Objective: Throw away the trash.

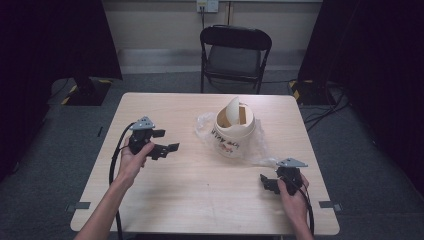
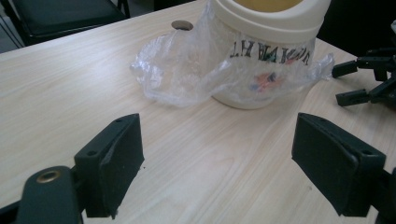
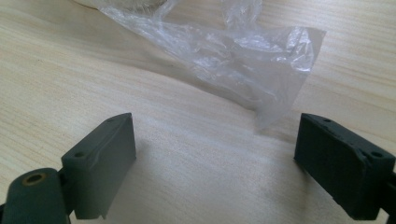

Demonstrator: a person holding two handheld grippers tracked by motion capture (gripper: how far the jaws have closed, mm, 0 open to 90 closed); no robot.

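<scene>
While both tools, left tool point(image 1: 166, 140) and right tool point(image 1: 264, 181), gape wide and empty, crinkly clear plastic point(image 2: 187, 70) hides part of the cream tub point(image 1: 234, 131) on the worktop point(image 1: 200, 200).

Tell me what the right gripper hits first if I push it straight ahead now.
Likely the clear plastic bag: its loose corner lies on the table just ahead of the open right gripper, slightly toward one jaw. The cream bin stands farther on.

The cream bin point(image 2: 268, 51) carries dark hand-lettered writing on its side, seen upside down through the clear plastic bag point(image 2: 187, 70) in the left gripper view. The letters are too smeared to make out. Red and blue marks sit beside them, also unreadable.
</scene>
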